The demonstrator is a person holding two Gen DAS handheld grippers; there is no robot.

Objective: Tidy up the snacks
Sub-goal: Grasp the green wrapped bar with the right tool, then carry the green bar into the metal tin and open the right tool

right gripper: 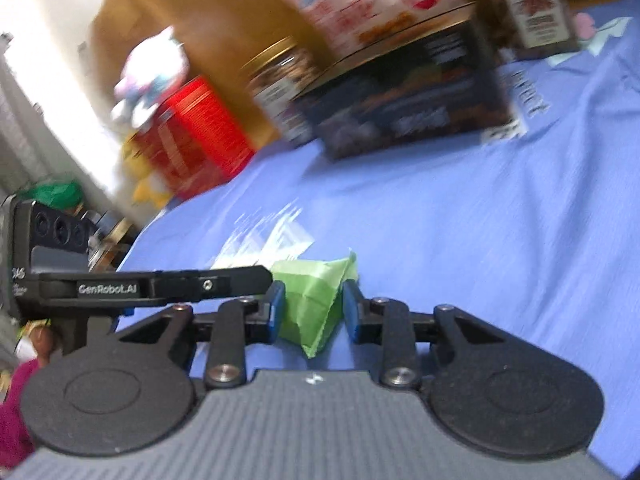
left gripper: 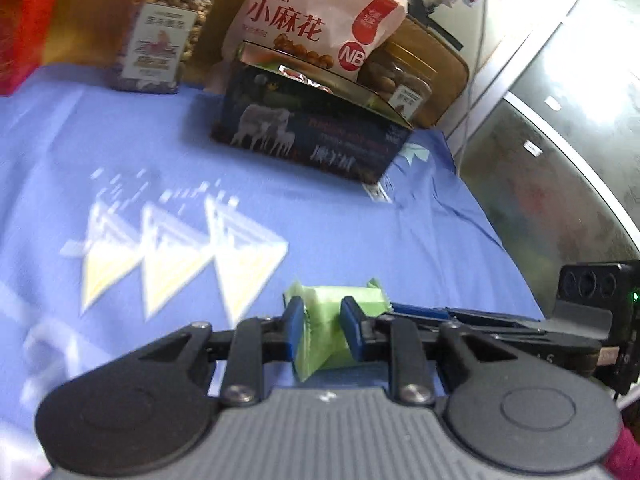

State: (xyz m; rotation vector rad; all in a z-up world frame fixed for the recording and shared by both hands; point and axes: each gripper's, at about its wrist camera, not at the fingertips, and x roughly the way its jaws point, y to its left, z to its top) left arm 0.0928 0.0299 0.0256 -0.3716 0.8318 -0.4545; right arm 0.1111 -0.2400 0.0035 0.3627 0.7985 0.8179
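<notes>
A green snack packet (left gripper: 328,296) lies low over the blue cloth (left gripper: 360,220). My left gripper (left gripper: 322,312) is shut on it, a blue pad pressing each side. In the right wrist view the same packet (right gripper: 312,320) fills the gap of my right gripper (right gripper: 314,300), and both pads touch it. The right gripper (left gripper: 420,314) comes in level from the right, with its tips at the packet's right end. The left gripper (right gripper: 264,276) reaches the packet from the left. Beyond stands a dark box (left gripper: 312,136) with a pink snack bag (left gripper: 312,12) in it.
A nut jar (left gripper: 160,36) stands at the back left, and a second jar (left gripper: 404,76) sits behind the box. A red tin (right gripper: 192,132) is at the cloth's far edge. A metal surface (left gripper: 560,120) borders the cloth on the right.
</notes>
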